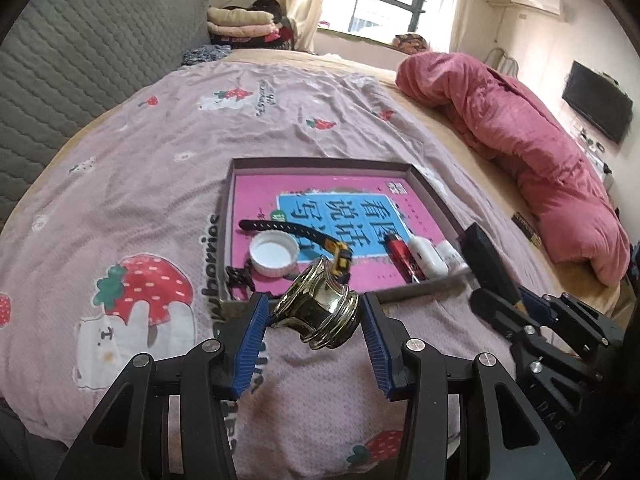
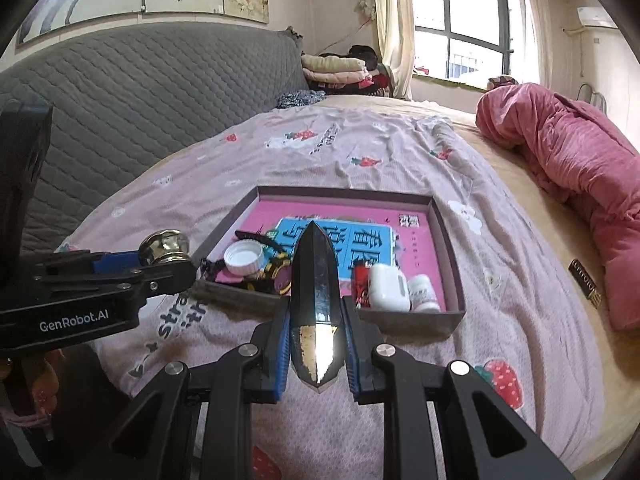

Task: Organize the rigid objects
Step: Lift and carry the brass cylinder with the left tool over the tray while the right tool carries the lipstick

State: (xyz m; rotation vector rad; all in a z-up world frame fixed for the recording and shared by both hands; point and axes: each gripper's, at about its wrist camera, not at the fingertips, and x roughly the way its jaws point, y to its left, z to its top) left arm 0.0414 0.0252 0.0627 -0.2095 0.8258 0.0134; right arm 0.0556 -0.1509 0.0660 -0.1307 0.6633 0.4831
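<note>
My left gripper is shut on a brass door knob, which hangs just above the sheet in front of the shallow box. In the right wrist view that left gripper comes in from the left with the brass knob. My right gripper is shut on a long black faceted bar with a pointed tip and worn gold patches, pointing over the box's near wall. The box holds a pink book, a white cap, a black-strapped watch, a red item and a white case.
The box lies on a pink strawberry-print sheet over a bed. A rolled pink quilt runs along the right side, and a grey quilted headboard stands at the left. A small brown tag lies right of the box. Folded clothes sit far back.
</note>
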